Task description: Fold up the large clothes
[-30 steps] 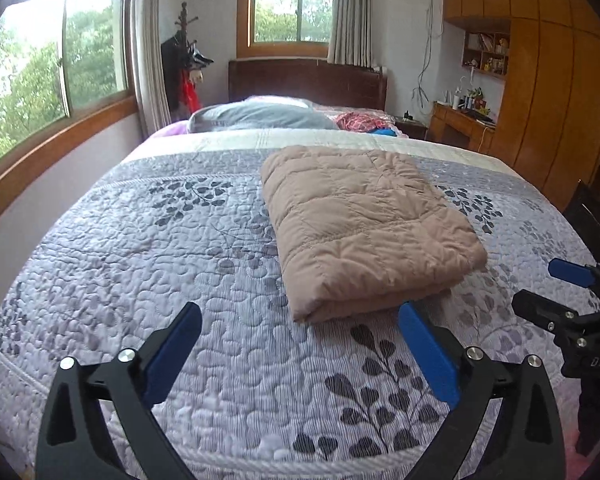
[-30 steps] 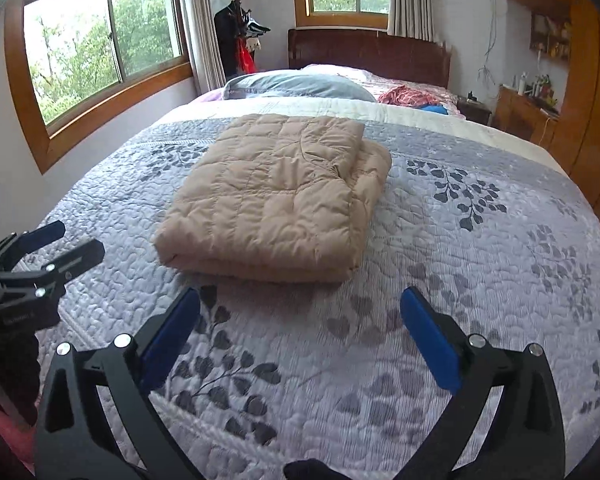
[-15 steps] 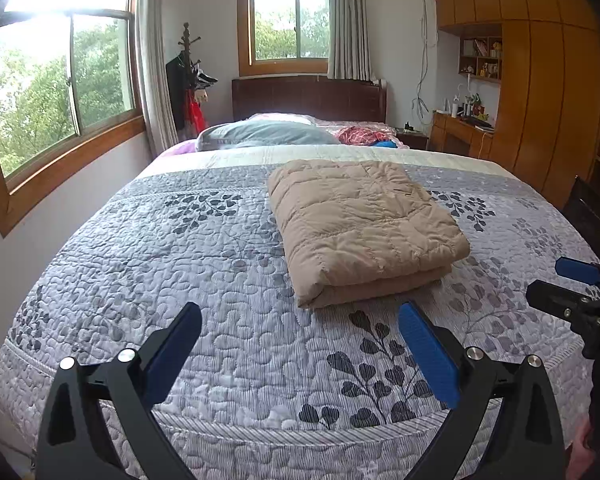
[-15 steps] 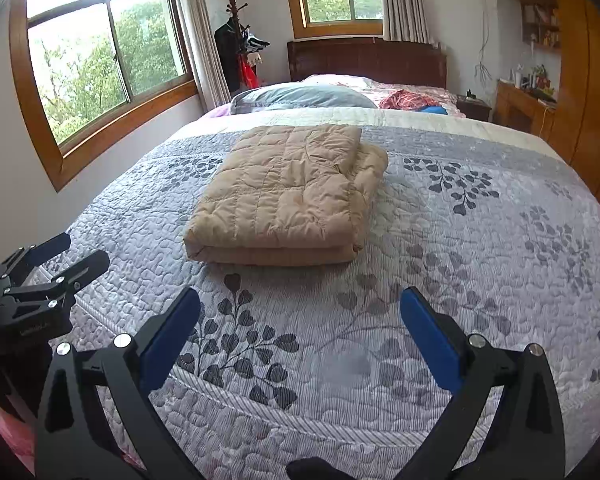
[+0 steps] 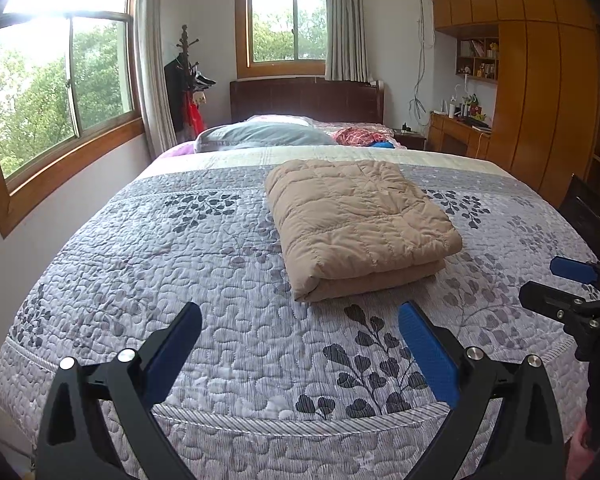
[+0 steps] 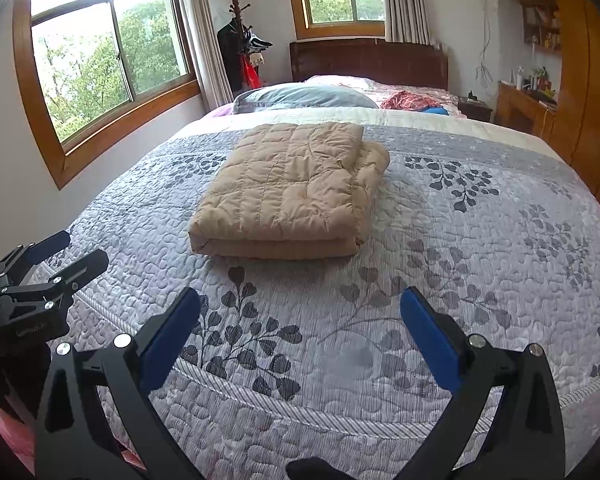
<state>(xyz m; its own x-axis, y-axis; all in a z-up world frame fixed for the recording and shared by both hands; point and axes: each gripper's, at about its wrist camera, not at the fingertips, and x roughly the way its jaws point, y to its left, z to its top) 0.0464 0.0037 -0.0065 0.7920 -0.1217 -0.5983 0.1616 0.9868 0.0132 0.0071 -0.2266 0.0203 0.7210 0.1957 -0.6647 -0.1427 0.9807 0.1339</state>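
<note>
A tan quilted garment [image 5: 360, 224] lies folded into a thick rectangle on the grey patterned bedspread [image 5: 204, 264]; it also shows in the right wrist view [image 6: 292, 196]. My left gripper [image 5: 300, 332] is open and empty, held above the foot of the bed, well short of the garment. My right gripper [image 6: 300, 328] is open and empty too, also back over the bed's foot edge. Each gripper shows in the other's view: the right one [image 5: 556, 284] at the right edge, the left one [image 6: 66, 256] at the left edge.
Pillows [image 5: 260, 136] and a red cloth [image 5: 360, 136] lie at the head of the bed by the dark headboard [image 5: 306, 98]. A wooden wardrobe and desk [image 5: 540, 92] stand on the right, windows [image 5: 60, 88] on the left, a coat rack [image 5: 186, 84] in the corner.
Both grippers have drawn back from the folded garment towards the foot of the bed and risen; the garment looks smaller and has not moved. Both stay open.
</note>
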